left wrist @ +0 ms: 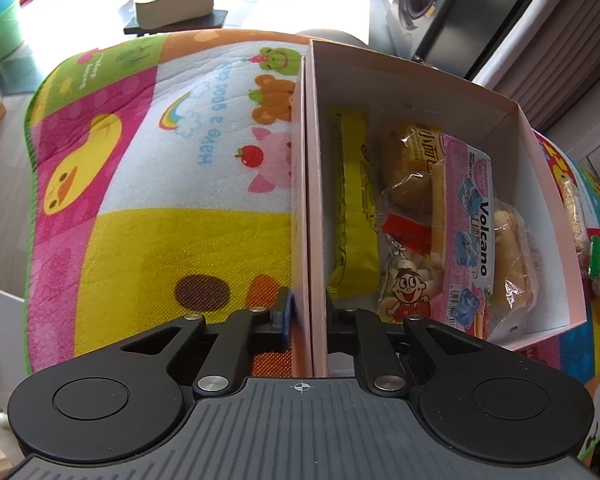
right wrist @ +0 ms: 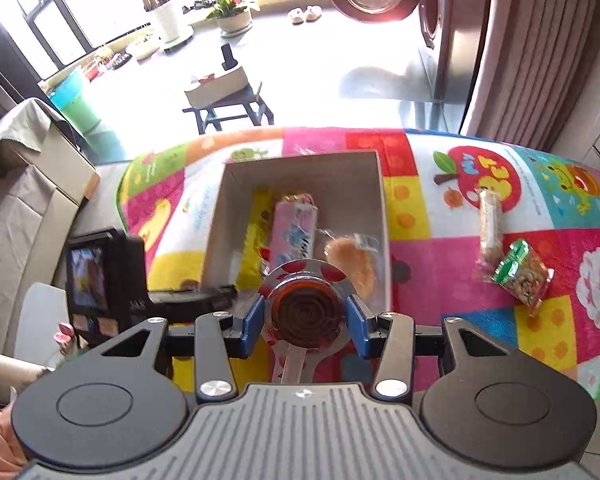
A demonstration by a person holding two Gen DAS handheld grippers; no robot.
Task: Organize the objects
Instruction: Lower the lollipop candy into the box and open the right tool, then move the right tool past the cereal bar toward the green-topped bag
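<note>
Fingers of the left gripper (left wrist: 308, 314) are clamped on the near wall of the pink box (left wrist: 310, 184), which sits on a cartoon mat (left wrist: 148, 184) reading "have a good". Right fingers (right wrist: 362, 320) pinch a round red-wrapped snack (right wrist: 306, 312) above the box's near edge. Inside lies a pink "Volcano" pack (left wrist: 470, 232).

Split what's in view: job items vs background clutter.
Job:
- pink box, left gripper clamped on its wall
- round clear-wrapped snack in right gripper, over the box
- yellow bar, Volcano pack, breads, already boxed
- long cereal bar and green nut packet on the mat, not boxed

Background:
- washing machine
- potted plants
- slippers
- stool with tray
</note>
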